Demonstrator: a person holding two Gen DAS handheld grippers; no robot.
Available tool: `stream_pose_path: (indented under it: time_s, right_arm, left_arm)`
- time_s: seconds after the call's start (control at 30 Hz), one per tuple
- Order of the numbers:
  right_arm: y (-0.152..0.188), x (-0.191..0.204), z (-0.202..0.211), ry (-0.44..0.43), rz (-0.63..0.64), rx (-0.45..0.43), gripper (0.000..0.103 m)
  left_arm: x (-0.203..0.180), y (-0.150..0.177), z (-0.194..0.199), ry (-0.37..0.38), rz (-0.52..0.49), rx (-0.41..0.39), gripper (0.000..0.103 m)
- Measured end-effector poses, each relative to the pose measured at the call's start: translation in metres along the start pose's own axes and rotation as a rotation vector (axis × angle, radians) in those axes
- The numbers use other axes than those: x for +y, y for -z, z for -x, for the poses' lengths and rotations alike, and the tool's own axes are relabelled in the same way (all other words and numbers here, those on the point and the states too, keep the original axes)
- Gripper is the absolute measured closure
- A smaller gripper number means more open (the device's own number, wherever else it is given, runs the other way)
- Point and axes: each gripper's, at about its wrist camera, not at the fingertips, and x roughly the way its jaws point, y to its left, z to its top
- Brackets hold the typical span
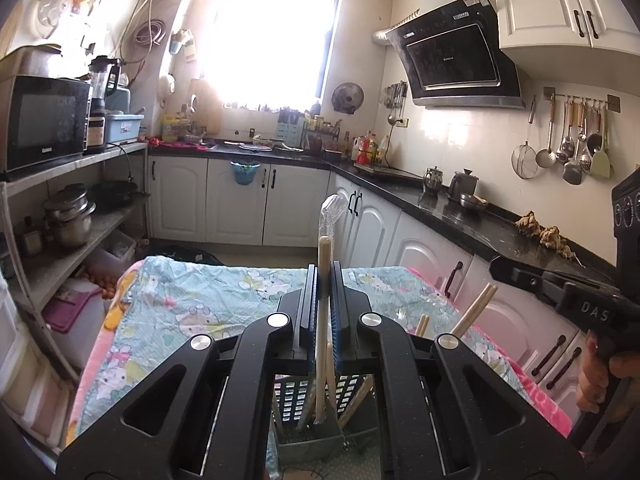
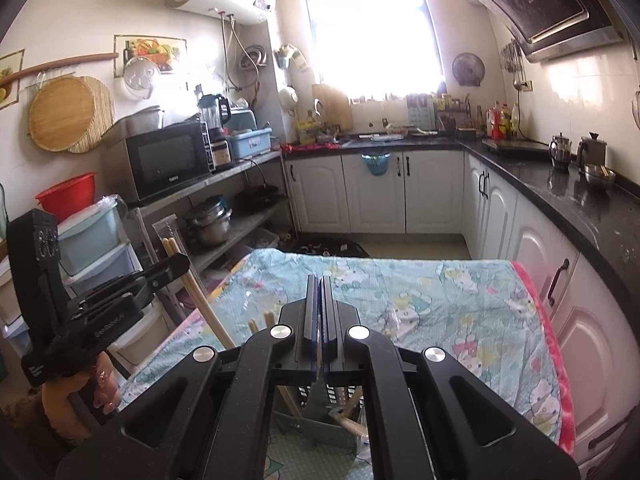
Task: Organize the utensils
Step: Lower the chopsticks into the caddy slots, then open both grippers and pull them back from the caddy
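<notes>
My left gripper [image 1: 325, 270] is shut on a pair of wooden chopsticks in a clear plastic sleeve [image 1: 326, 240], held upright over a grey slotted utensil holder [image 1: 308, 412] on the table. More chopsticks [image 1: 474, 312] lean in the holder. In the right wrist view the left gripper [image 2: 168, 266] shows at the left, gripping the sleeved chopsticks [image 2: 170, 242]. My right gripper [image 2: 319, 280] is shut with nothing visible between its fingers, above the holder [image 2: 332, 416]. It also appears at the right edge of the left wrist view [image 1: 520, 272].
The table carries a light-blue cartoon-print cloth [image 1: 192, 300] with a pink border [image 2: 556, 360]. White cabinets under a black counter [image 1: 460, 208] run along the right. Open shelves with a microwave [image 1: 40, 120] and pots [image 1: 70, 216] stand at the left.
</notes>
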Motion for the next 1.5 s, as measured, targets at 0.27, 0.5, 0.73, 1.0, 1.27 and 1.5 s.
stream_pose_path:
  time_s: [0.27,0.5,0.73,1.0,1.27,1.5]
  right_arm:
    - [0.016,-0.005,-0.017,0.016,-0.013,0.055,0.101]
    - [0.025,-0.007,-0.020,0.039,-0.012,0.079,0.079]
    - [0.031,-0.004,-0.008,0.069,0.015,0.057,0.062]
    - [0.040,-0.004,0.012,0.081,0.029,0.037,0.052]
    - [0.055,-0.002,0.033,0.085,0.030,0.029,0.046]
    - [0.072,0.001,0.043,0.093,0.039,0.043,0.044]
  left_arm:
    - [0.002,0.014,-0.008,0.020,0.005,0.030,0.099]
    - [0.005,0.021,-0.005,0.014,0.022,0.057,0.075]
    - [0.006,0.020,0.010,0.016,0.040,0.049,0.051]
    - [0.008,0.018,0.037,0.010,0.067,0.022,0.012]
    - [0.004,0.033,0.050,0.005,0.071,0.054,0.010]
    - [0.004,0.050,0.057,-0.003,0.086,0.080,0.010]
